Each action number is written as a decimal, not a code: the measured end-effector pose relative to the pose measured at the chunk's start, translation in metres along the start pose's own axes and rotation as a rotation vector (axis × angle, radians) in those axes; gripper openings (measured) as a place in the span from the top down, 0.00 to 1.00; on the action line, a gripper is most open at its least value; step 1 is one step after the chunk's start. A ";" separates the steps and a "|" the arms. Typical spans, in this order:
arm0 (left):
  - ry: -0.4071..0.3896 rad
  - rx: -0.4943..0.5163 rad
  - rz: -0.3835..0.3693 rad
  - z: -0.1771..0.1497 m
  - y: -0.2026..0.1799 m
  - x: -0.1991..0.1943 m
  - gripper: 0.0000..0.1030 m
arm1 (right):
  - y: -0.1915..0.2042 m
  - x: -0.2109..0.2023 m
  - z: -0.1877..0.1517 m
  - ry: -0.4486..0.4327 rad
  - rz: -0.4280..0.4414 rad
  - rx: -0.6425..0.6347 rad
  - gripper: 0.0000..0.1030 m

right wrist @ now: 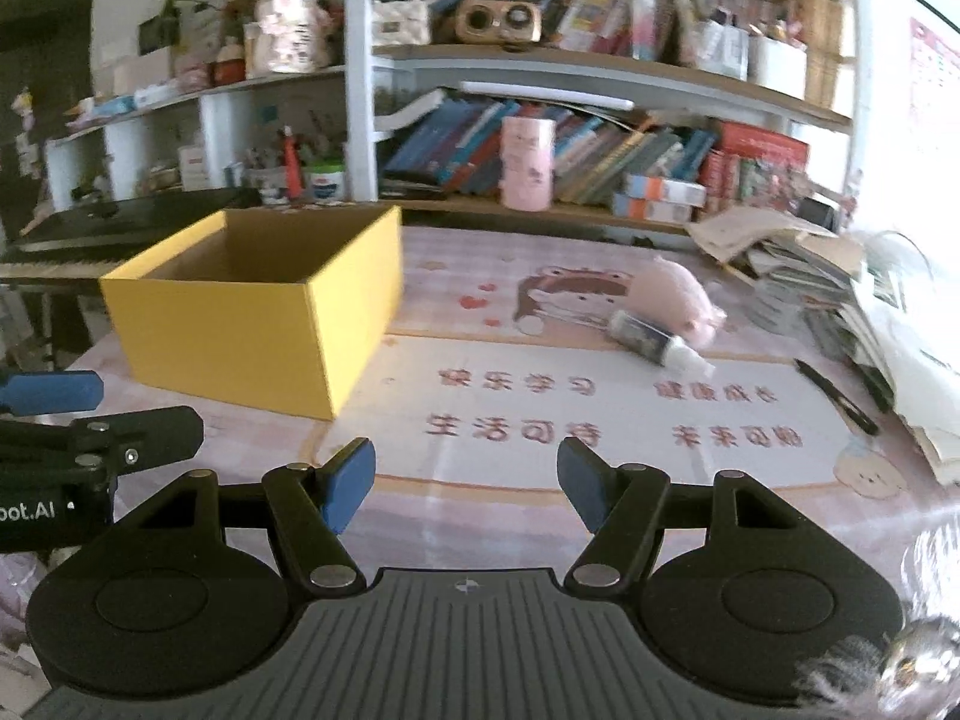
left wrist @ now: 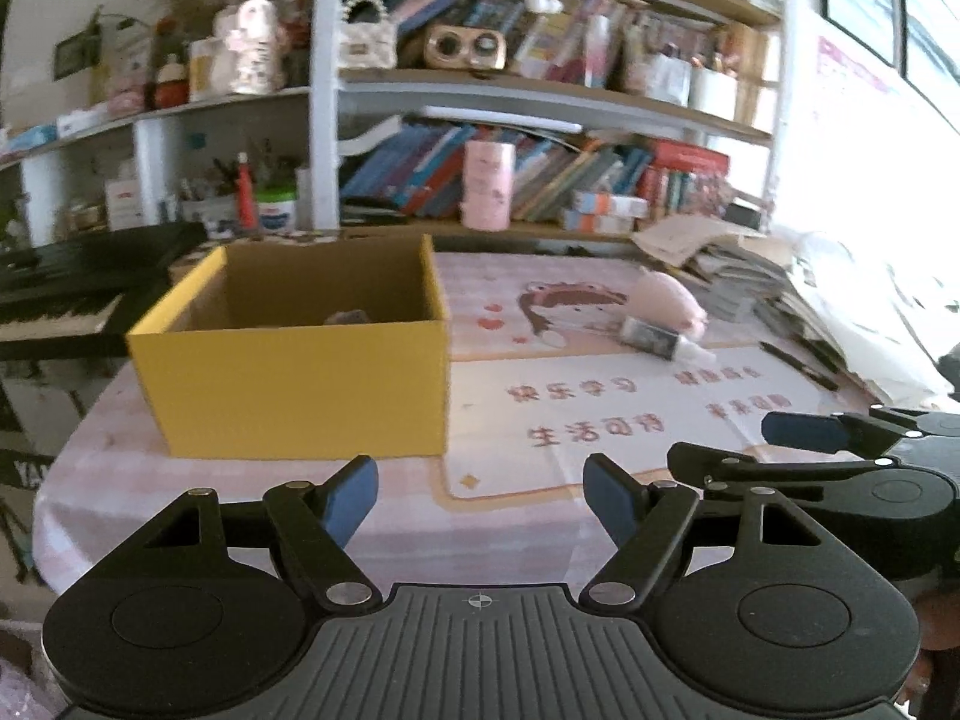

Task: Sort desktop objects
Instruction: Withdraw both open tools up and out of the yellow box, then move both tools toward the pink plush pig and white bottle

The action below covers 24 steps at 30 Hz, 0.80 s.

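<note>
At the bottom of the left wrist view the left gripper is seen with its jaws spread wide and nothing between them. The right gripper is found in the same condition at the bottom of its own view: spread and empty. Both are held low at the near edge of the surface, side by side, which is judged a ready stance ahead of a pick.

Further in, at left of centre, a yellow box is noted with its top open, presumably placed as the receptacle for sorted items; a small dark object is glimpsed inside, too blurred to identify.

At right of centre a pink plush toy lies on the printed mat, with a small bottle on its side just in front of it. A black pen lies near the right edge, beside stacked papers.

At the top of both views crowded bookshelves are recorded, and a keyboard at the left edge.
</note>
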State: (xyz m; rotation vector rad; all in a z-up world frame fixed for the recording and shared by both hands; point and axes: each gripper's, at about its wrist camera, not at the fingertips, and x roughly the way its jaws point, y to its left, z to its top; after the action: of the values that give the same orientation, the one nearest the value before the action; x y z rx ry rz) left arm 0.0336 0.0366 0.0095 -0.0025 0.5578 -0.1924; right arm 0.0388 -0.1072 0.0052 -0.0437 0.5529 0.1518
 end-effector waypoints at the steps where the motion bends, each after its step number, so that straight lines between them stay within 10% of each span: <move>1: 0.003 0.005 -0.005 0.000 -0.004 0.002 0.24 | -0.003 0.000 -0.001 0.003 -0.005 0.004 0.37; 24: 0.061 0.082 -0.087 0.043 -0.085 0.091 0.24 | -0.109 0.050 0.027 0.048 -0.073 0.068 0.37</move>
State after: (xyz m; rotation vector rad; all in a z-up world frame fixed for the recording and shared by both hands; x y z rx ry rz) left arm 0.1161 -0.0659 0.0025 0.0594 0.6107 -0.3005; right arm 0.1123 -0.2065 0.0017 -0.0014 0.6032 0.0613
